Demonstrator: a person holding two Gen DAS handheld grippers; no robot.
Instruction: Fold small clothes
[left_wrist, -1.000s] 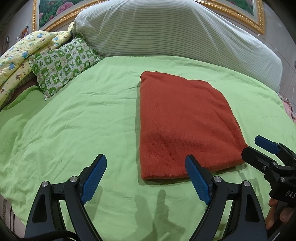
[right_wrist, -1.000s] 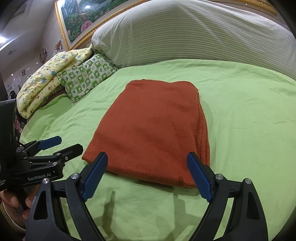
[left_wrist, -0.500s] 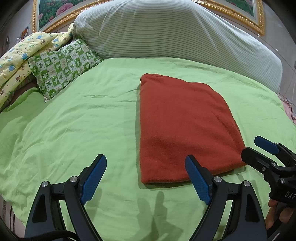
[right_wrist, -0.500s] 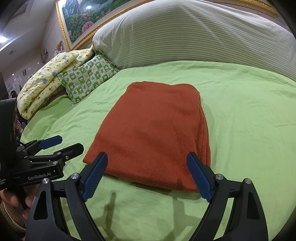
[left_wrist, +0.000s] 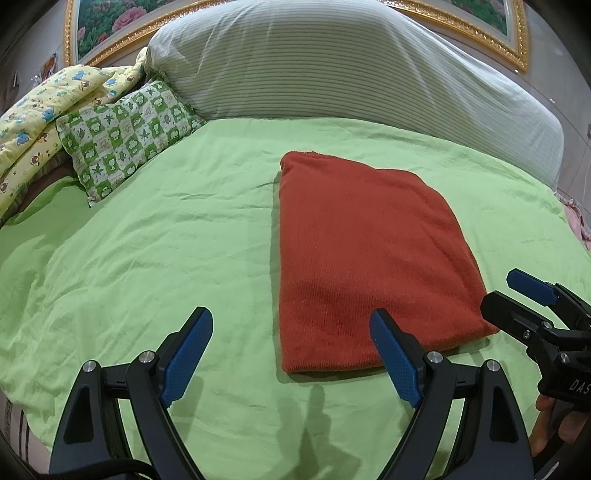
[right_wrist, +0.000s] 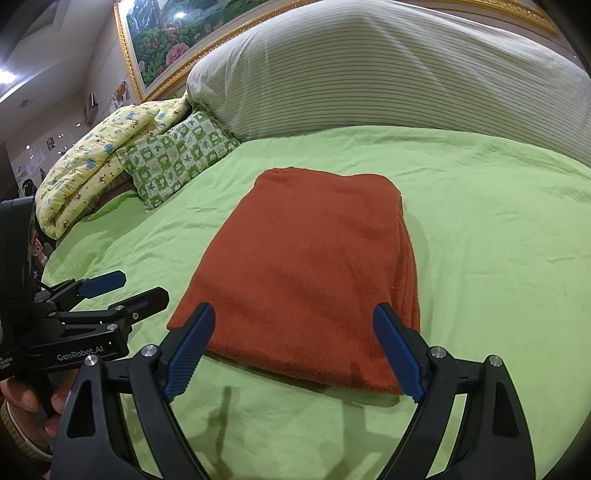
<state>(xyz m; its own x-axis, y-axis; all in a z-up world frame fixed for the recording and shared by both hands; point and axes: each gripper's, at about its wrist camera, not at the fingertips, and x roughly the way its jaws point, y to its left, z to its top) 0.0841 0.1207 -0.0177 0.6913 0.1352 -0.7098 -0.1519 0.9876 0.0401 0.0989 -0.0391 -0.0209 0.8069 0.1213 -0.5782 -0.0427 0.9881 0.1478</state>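
Rust-red knit garment (left_wrist: 365, 258), folded into a neat rectangle, is lying flat on the lime-green sheet of the bed (left_wrist: 147, 258), its stacked layers showing along the right edge in the right wrist view. Both grippers are hanging just above its near edge without touching it. Left gripper (left_wrist: 291, 354) is sitting at the near left corner with its jaws spread wide and nothing between them; right gripper (right_wrist: 291, 347) is straddling the near edge, jaws equally wide and empty. White lettering "GenRobot.AI" is showing on the left gripper's body in the right wrist view; "DAS" is readable on the right one, the rest cut off. At the far left a green checked pillow (left_wrist: 125, 136) is leaning beside a yellow printed quilt (left_wrist: 40, 110), with a striped bolster (left_wrist: 332, 70) behind.
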